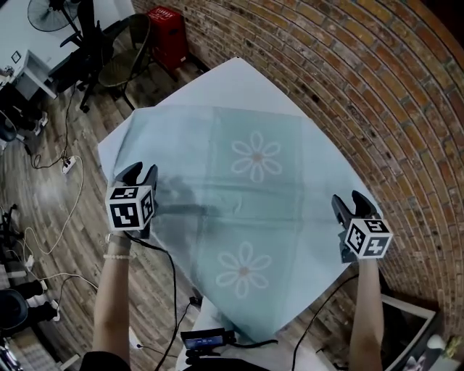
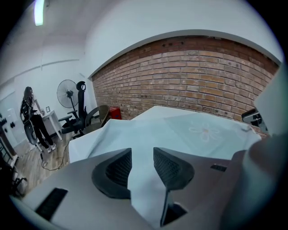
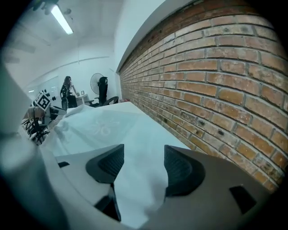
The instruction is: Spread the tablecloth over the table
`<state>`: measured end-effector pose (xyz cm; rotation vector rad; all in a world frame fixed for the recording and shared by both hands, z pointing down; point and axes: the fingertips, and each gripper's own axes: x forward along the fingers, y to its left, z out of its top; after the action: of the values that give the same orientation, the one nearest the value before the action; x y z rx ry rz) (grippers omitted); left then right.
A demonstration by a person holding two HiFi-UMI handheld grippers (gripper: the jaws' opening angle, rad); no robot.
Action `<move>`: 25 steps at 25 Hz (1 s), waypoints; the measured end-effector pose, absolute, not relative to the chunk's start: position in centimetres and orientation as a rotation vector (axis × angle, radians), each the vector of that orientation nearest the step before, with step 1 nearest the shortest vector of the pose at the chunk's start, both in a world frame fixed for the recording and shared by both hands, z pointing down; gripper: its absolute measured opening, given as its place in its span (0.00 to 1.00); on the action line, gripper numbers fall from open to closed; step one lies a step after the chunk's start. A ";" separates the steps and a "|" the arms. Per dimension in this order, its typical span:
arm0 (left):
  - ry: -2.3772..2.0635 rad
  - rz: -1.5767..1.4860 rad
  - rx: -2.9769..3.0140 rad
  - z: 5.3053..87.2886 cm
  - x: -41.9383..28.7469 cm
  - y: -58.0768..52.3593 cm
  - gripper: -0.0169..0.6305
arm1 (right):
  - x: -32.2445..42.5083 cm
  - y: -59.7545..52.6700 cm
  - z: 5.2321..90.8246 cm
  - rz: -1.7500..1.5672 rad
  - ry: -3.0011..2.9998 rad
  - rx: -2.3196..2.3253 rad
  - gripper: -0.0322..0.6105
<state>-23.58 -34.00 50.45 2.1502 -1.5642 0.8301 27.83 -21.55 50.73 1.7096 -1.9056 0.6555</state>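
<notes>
At the far left of the head view, a wooden plank floor carries loose cables and a white power strip. A standing fan and a black chair stand farther back, with a red crate against the wall. In the left gripper view a person stands in the distance near the fan, under white walls and a ceiling light. The left gripper is at the left corner of the tablecloth. Its own view shows the left gripper with its jaws closed in on a fold of the cloth, which fills the narrow gap between the ribbed pads. The pale teal tablecloth lies skewed over the white table, so the table's far corner and left edge are bare and the cloth's near corner hangs over the near side. Crease lines divide it into squares, and a white daisy print sits mid-cloth with a second print nearer the person. The right gripper is at the cloth's right corner. In the right gripper view the right gripper likewise has its jaws pinched on the fabric, which bunches between them. A curved-looking red brick wall runs close along the table's right side.
</notes>
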 end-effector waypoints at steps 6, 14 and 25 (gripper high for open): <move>-1.570 0.908 2.071 54.3 -25.6 -38.7 0.28 | 28.8 -27.7 54.4 0.641 -1.858 1.645 0.50; -1.576 0.969 2.069 56.5 -27.0 -40.8 0.22 | 28.2 -30.1 56.6 0.677 -1.850 1.618 0.48; -1.590 0.955 2.086 56.5 -26.8 -45.4 0.21 | 28.0 -32.6 56.7 0.694 -1.837 1.644 0.48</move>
<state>-26.81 -45.39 56.51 2.0856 -1.5905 0.9555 28.04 -32.59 56.66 1.6435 -1.8375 0.6938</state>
